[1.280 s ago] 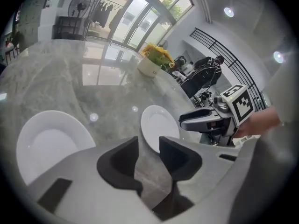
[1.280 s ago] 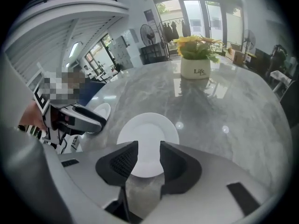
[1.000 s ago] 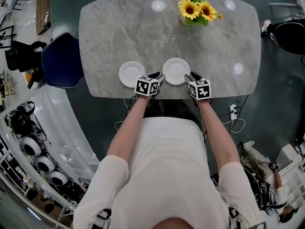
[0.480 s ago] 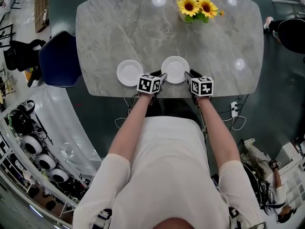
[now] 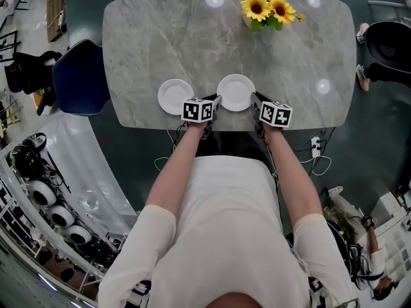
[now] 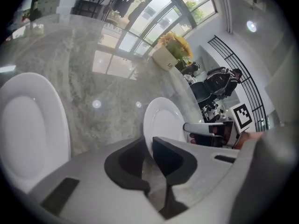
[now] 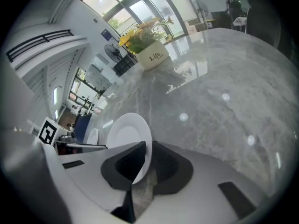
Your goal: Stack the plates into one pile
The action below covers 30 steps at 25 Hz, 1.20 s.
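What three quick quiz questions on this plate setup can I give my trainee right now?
1. How many plates lie on the table?
2. True or false: the plates are already stacked.
3. Fill in: in the head view, the left gripper and right gripper both grip the ___ plate's rim.
Key: 1. Two: left plate, right plate. 2. False; they lie side by side. 3. Right; both grippers' jaws have just been closing onto it.

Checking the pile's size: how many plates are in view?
2: the left plate near the table's front edge, and the right plate beside it. None looks hidden.
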Motion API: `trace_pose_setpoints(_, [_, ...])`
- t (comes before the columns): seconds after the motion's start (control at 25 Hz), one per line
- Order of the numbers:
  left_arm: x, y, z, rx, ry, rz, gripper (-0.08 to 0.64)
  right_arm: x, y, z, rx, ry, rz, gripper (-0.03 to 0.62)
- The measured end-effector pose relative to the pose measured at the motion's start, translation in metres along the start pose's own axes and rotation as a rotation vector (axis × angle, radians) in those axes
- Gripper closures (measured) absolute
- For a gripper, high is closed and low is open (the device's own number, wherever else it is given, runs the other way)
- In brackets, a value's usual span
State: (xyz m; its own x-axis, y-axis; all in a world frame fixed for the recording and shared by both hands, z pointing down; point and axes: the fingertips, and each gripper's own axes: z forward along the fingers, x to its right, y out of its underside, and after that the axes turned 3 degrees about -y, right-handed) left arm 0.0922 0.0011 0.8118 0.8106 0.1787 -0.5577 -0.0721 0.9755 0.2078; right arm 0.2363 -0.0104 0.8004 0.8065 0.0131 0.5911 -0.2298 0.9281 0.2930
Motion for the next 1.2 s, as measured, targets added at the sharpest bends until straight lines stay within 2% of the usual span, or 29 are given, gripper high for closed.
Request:
trace_pose_setpoints(0.16, [0.004,-0.004,-0.011,0.016,0.036,-0.018,0.518,-0.007,0.000,0.000,0.009,-0.014,0.000,0.529])
trace_pose_setpoints(0.8, [-0.008,-0.006,-0.067,0.104,0.032,-0.061,0.525,-0.066,-0.008,0.001,-0.008,-0.063,-0.107,0.528])
trace_pose_setpoints(1.2, [-0.042,0.003,-0.108,0.183,0.019,-0.143,0.525,-0.118,-0.004,0.022,-0.077,-0.090,-0.210,0.528])
